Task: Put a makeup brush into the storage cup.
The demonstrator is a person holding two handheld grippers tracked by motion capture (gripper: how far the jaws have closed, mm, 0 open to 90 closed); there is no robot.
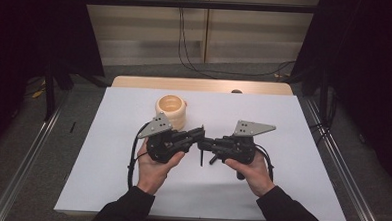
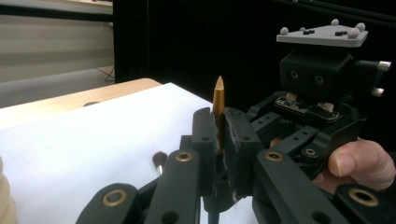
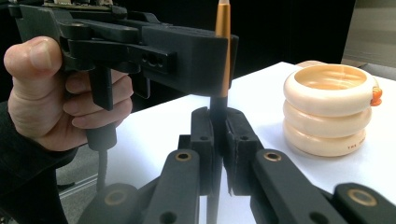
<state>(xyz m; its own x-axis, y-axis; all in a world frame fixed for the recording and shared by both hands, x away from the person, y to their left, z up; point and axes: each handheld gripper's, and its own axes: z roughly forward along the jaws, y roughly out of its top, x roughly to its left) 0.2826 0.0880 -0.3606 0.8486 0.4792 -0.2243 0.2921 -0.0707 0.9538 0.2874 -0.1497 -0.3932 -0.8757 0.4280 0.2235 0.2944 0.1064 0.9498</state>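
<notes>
Pen (image 1: 201,153) upright at table centre, clenched by left gripper (image 1: 201,134) on gold barrel (image 2: 218,109) and right gripper (image 1: 205,143) on black section. Cream holder (image 1: 171,111) at 11 o'clock. Risk: off-axis pull, bending or dropping pen.

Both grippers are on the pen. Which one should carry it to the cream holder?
Left, probably. The left gripper clamps the pen by its gold upper part, and the cream holder stands just beyond it. The right gripper holds the black lower end, farther from it.
</notes>
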